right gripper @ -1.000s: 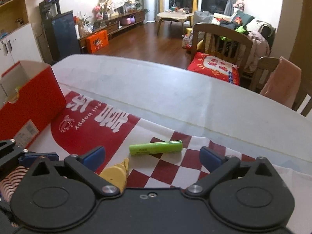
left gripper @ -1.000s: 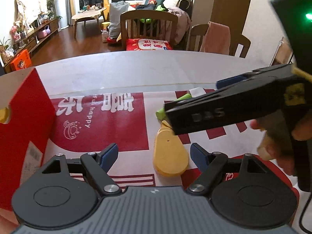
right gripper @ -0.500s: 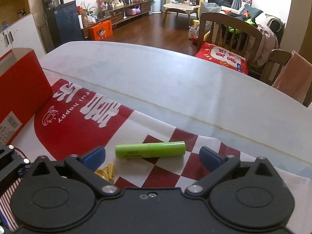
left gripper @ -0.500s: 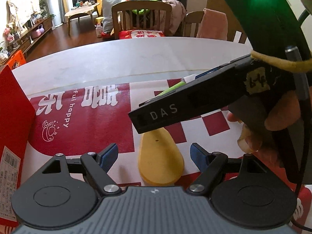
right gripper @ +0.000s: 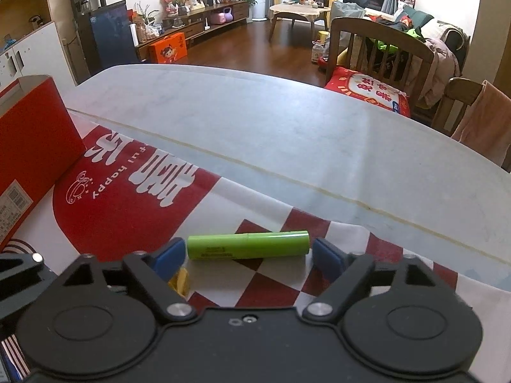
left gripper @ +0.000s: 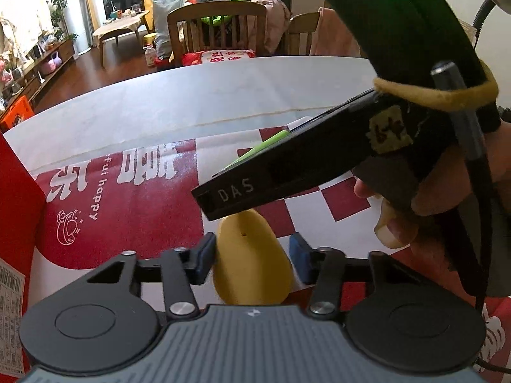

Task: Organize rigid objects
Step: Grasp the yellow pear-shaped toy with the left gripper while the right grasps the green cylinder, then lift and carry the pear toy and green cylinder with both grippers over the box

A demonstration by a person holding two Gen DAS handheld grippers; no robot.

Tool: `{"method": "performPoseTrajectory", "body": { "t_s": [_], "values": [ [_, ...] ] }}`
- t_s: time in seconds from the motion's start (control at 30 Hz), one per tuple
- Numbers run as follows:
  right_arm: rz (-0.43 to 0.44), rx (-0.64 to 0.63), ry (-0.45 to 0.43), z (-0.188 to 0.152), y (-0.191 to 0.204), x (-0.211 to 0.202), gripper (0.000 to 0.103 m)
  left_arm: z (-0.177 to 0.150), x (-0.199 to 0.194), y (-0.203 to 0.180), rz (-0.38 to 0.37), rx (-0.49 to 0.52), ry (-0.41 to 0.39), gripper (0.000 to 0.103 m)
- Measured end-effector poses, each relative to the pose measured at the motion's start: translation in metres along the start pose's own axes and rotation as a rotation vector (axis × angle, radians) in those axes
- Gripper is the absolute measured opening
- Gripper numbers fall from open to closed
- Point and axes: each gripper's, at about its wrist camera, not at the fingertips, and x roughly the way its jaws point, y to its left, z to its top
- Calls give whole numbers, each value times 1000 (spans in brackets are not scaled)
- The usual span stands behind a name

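Rigid objects are being picked up, one per gripper, off the red-and-white printed cloth (right gripper: 134, 210) on the table. The flat yellow teardrop-shaped plastic piece (left gripper: 252, 265) lies between the closing left gripper (left gripper: 252, 257), whose left pad looks to touch it. The green cylindrical battery (right gripper: 248, 244) lies lengthwise between the closing right gripper (right gripper: 249, 253), pads just clear. Next, both grips likely need completing before lifting, perhaps toward the red cardboard box (right gripper: 28, 140).

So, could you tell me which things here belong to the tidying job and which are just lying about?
Part of the job:
- yellow oval piece, between the closing left gripper jaws
- green cylinder, between the closing right gripper jaws
- red box, the likely container

Just lying about:
- printed red-and-white mat
- wooden chair
- pink cloth
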Motion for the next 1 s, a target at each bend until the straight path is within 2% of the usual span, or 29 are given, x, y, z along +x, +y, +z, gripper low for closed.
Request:
{"method": "performPoseTrajectory", "body": {
  "t_s": [0.47, 1.0],
  "values": [
    [-31, 10, 3, -3, 3, -17, 80, -2, -10, 3, -14, -10, 10, 47],
    [-41, 43, -48, 2, 13, -76, 80, -6, -62, 12, -61, -51, -13, 47]
  ]
}}
